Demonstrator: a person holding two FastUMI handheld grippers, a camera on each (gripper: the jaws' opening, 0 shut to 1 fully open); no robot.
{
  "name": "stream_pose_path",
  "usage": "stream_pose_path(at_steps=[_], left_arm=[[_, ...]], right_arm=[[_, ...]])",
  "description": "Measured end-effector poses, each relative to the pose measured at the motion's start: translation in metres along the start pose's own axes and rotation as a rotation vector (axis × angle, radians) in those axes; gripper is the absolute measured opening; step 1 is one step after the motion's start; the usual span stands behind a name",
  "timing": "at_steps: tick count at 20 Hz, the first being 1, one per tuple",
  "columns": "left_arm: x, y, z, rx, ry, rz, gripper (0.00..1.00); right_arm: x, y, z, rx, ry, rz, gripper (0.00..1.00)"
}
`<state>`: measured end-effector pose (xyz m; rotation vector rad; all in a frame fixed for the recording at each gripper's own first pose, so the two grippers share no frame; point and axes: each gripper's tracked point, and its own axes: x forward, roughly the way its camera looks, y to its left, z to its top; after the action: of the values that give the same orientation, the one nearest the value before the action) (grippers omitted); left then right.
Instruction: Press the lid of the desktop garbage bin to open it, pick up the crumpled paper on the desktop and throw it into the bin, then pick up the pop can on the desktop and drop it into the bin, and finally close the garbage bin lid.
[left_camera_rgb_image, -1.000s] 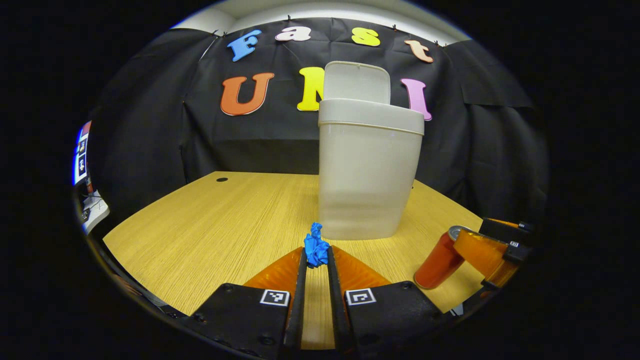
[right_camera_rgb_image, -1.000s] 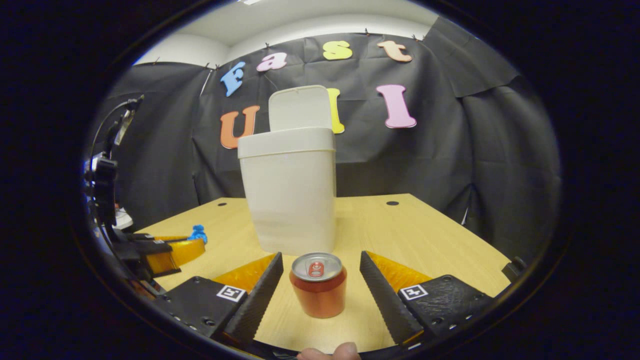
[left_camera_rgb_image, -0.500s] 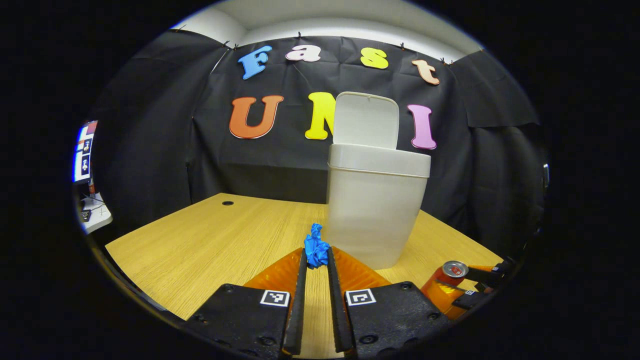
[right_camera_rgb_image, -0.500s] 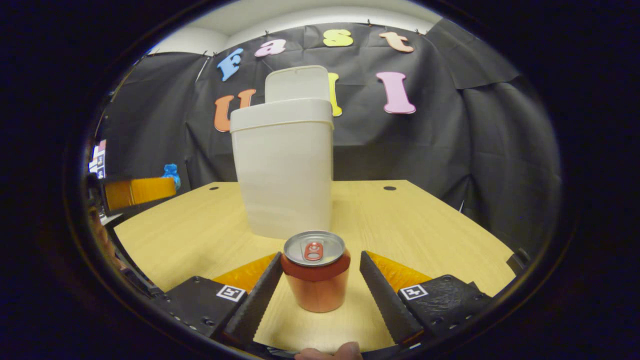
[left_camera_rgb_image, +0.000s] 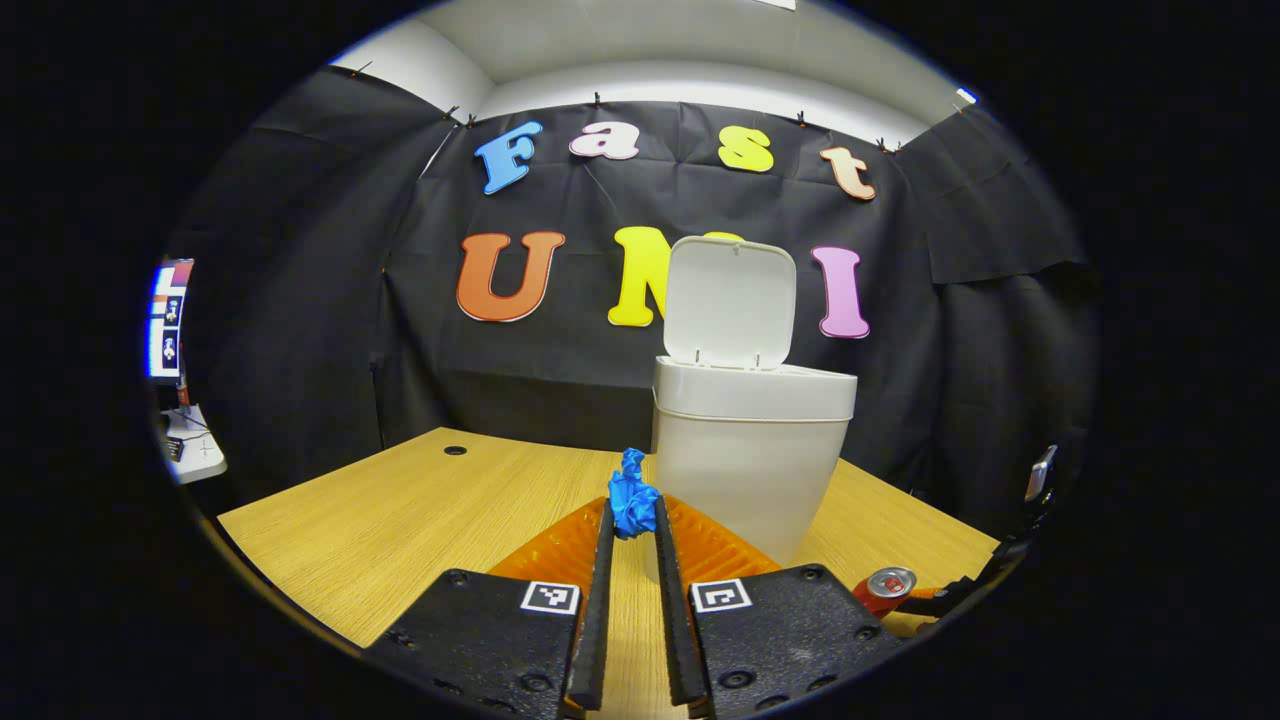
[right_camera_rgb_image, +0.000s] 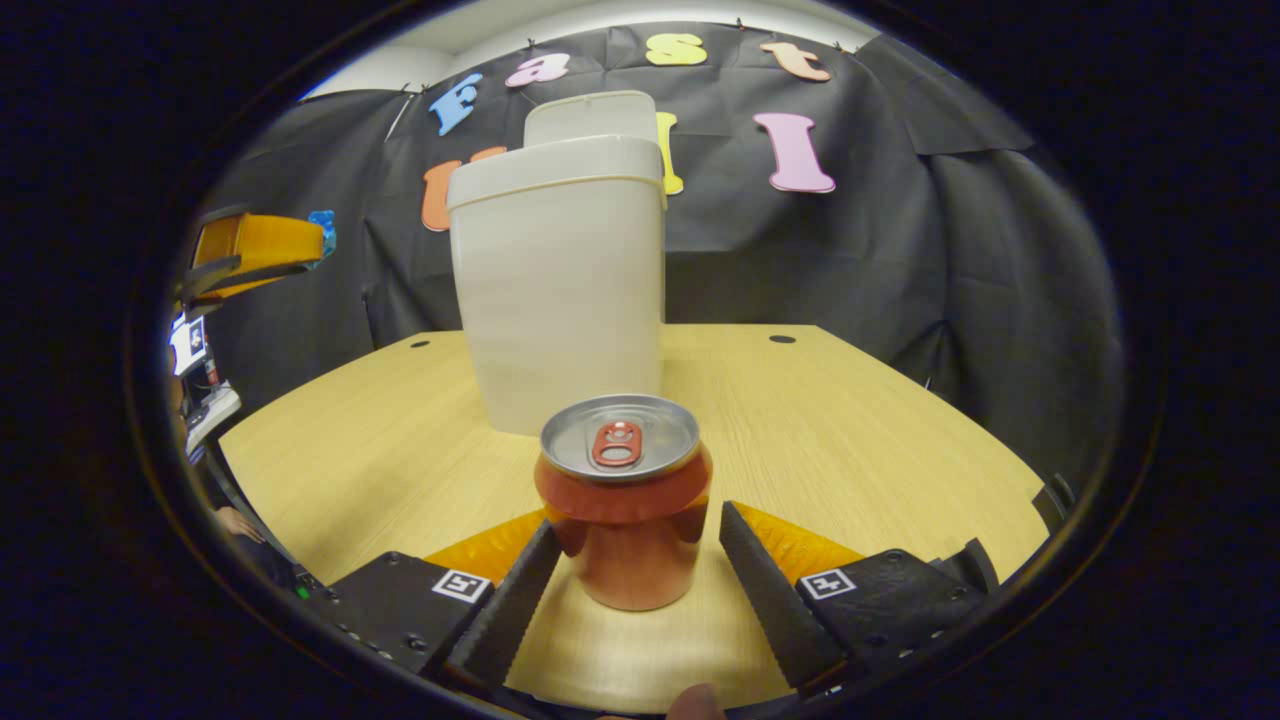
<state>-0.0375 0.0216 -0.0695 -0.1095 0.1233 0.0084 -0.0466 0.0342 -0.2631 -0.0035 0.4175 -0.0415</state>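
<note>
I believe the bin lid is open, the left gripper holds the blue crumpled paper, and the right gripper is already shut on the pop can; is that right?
Not quite. In the right gripper view, the right gripper is open, its fingers standing apart on either side of the pop can, which rests on the table. The rest holds: the bin lid is open, and the left gripper holds the blue crumpled paper.

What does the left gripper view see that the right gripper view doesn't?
Left gripper view: the inner face of the open lid with its hinges, and the blue crumpled paper up close, pinched by the left gripper.
Right gripper view: the pop can up close, top and pull tab facing the camera, between the open fingers of the right gripper.
Both: the white bin, the wooden table, the paper and the can.
</note>
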Motion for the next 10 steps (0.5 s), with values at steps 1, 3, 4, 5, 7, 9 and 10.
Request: stream_pose_path(at_steps=[1, 3, 4, 5, 7, 9, 10], left_arm=[[0.001, -0.002, 0.005, 0.001, -0.010, -0.003, 0.27], [0.005, -0.006, 0.014, 0.012, -0.023, -0.014, 0.27], [0.008, -0.009, 0.018, 0.018, -0.027, -0.020, 0.27], [0.010, -0.013, 0.021, 0.023, -0.030, -0.028, 0.27], [0.017, -0.017, 0.032, 0.038, -0.046, -0.031, 0.27], [0.022, -0.021, 0.041, 0.047, -0.060, -0.036, 0.27], [0.027, -0.023, 0.044, 0.049, -0.064, -0.040, 0.27]], right_arm=[[0.002, -0.001, -0.001, -0.001, 0.004, -0.002, 0.96], [0.005, -0.002, -0.005, -0.001, 0.015, -0.003, 0.96], [0.006, -0.001, -0.008, -0.002, 0.023, 0.001, 0.96], [0.008, 0.000, -0.011, -0.008, 0.034, 0.008, 0.96], [0.008, 0.000, -0.013, -0.009, 0.044, 0.017, 0.96], [0.008, -0.003, -0.013, -0.002, 0.048, 0.017, 0.96], [0.009, -0.002, -0.013, 0.004, 0.050, 0.022, 0.95]])
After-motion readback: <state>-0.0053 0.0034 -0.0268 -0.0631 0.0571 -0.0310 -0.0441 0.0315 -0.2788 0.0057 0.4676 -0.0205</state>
